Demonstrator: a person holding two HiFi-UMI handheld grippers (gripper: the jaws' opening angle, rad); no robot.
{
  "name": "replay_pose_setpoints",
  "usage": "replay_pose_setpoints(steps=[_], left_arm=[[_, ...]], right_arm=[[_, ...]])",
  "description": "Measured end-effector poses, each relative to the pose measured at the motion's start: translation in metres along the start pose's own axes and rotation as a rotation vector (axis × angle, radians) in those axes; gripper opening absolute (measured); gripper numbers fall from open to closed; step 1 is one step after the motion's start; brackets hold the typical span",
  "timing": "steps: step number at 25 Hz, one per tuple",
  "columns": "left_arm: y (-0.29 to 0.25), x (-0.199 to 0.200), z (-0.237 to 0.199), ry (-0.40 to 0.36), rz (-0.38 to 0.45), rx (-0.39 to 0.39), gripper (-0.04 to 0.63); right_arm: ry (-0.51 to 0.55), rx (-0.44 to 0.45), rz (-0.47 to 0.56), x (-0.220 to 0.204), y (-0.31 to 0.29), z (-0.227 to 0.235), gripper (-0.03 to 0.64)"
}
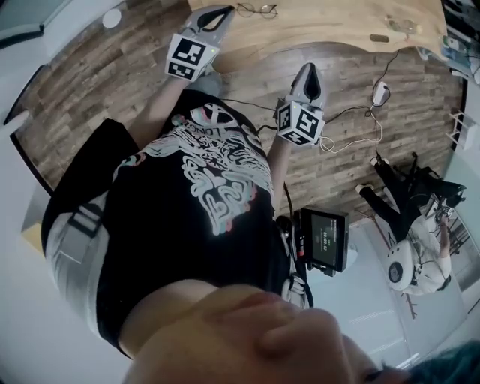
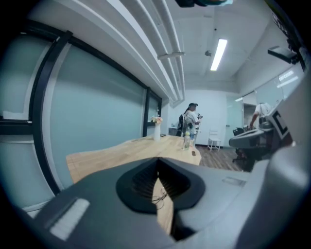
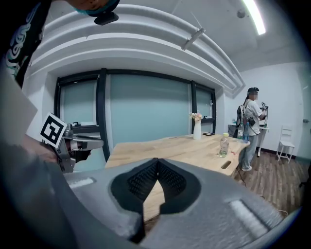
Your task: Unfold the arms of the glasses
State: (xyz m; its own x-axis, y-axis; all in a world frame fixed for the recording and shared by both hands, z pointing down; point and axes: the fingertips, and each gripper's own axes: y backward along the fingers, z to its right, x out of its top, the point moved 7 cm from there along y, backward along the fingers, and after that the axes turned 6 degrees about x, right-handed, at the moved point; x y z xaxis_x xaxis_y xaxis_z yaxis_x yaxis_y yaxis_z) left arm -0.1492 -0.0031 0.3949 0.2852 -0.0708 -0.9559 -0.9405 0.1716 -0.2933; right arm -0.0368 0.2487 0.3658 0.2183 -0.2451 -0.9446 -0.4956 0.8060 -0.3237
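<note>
Thin-framed glasses (image 1: 257,10) lie on the pale wooden table (image 1: 337,22) at the top of the head view. My left gripper (image 1: 223,10) reaches over the table edge just left of them, jaws shut and empty. In the left gripper view the glasses (image 2: 159,196) show through the gap below the closed tips of the left gripper (image 2: 158,160), still apart from them. My right gripper (image 1: 308,70) hangs above the wood floor short of the table. The right gripper (image 3: 157,160) is also shut on nothing.
A plastic bottle (image 3: 223,145) and a flower vase (image 3: 197,126) stand farther along the table (image 3: 189,148). A person (image 3: 251,124) stands at its far end. Cables and a mouse (image 1: 380,93) lie on the floor; a screen unit (image 1: 324,240) hangs at the waist.
</note>
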Motion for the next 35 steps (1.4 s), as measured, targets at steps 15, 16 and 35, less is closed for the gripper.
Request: replay_pose_setpoints(steps=[15,16,35], left_arm=[[-0.061,-0.019,-0.019,0.006,-0.097,-0.023,-0.011],[-0.061,-0.020,-0.019,-0.003,-0.100,-0.021,-0.011],[-0.156,-0.026,-0.018,-0.025,-0.197,0.137,-0.011]], right_arm=[[0.038,0.068,-0.122,-0.007,-0.071,0.013,0.000],[0.043,0.080,-0.127,-0.007,-0.075,0.012,0.000],[0.173,0.482,-0.333,-0.049,-0.218,0.053,0.000]])
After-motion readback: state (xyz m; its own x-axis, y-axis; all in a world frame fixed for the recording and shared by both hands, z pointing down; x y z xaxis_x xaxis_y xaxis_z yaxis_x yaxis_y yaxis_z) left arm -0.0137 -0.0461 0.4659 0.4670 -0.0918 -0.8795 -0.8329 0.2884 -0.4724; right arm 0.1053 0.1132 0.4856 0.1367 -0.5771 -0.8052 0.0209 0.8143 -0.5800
